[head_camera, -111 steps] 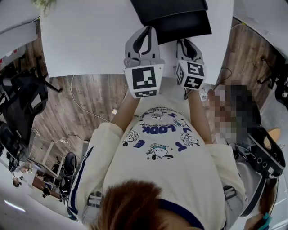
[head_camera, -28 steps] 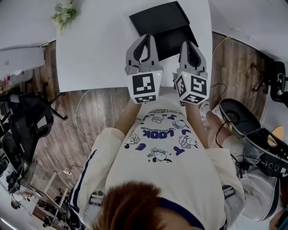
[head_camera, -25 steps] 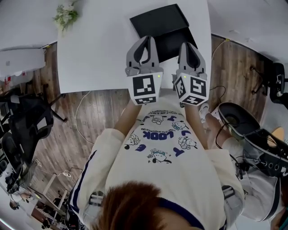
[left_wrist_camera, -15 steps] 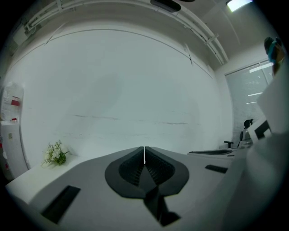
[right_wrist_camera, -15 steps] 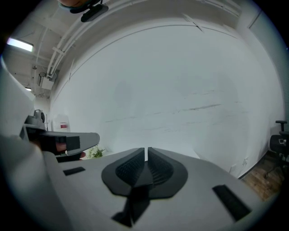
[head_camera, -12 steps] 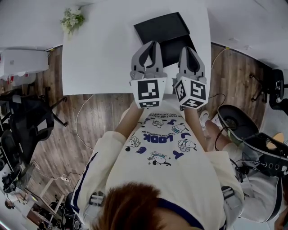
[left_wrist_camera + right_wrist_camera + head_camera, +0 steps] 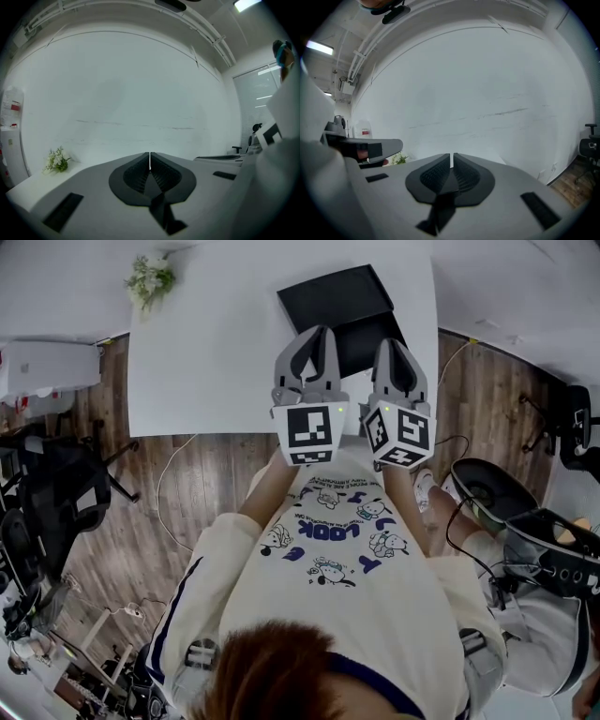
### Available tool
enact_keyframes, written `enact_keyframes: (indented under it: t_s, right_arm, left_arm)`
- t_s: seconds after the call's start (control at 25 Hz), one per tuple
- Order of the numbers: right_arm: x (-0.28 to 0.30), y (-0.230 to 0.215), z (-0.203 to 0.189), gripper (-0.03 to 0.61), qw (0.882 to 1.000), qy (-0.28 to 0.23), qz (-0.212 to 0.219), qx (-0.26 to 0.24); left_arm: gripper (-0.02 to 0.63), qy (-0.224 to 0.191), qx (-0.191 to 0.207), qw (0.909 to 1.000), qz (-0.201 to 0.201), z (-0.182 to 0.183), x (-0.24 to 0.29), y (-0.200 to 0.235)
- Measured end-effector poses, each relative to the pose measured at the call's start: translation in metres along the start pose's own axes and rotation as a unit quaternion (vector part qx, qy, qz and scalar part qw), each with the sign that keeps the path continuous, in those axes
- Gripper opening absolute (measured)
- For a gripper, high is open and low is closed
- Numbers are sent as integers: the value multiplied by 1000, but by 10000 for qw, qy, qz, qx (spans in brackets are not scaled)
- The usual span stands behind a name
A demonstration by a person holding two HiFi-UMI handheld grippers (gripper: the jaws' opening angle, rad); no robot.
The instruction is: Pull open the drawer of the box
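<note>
In the head view a flat black box (image 7: 335, 298) lies at the far right of the white table (image 7: 206, 352); its near part is hidden behind the grippers, so I cannot make out the drawer. My left gripper (image 7: 315, 333) and right gripper (image 7: 395, 344) hover side by side over the table's near edge, pointing at the box and apart from it. The left gripper view shows the left gripper (image 7: 150, 161) with jaws pressed together and nothing between them. The right gripper (image 7: 452, 161) is likewise shut and empty.
A small potted plant (image 7: 150, 279) stands at the table's far left corner. Office chairs (image 7: 52, 493) and a white cabinet (image 7: 47, 367) stand on the wooden floor to the left. Another chair (image 7: 487, 486) and cables lie to the right.
Over the last seconds both grippers drew back from over the box toward the table's near edge. In the last half second almost nothing has moved.
</note>
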State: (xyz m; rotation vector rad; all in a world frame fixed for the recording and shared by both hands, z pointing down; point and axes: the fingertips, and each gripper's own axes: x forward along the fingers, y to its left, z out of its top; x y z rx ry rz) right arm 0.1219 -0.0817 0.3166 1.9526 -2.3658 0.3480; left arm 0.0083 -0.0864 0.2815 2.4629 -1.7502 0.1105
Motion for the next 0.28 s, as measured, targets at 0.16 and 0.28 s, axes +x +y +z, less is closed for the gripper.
enact_keyframes:
  t_s: [0.16, 0.28]
  right_arm:
    - [-2, 2, 1, 41, 10000, -5, 32, 6]
    - [-3, 1, 2, 41, 10000, -2, 63, 43]
  left_arm:
    - [18, 4, -10, 10000, -4, 0, -2, -1]
    - [18, 1, -7, 10000, -16, 2, 1, -6]
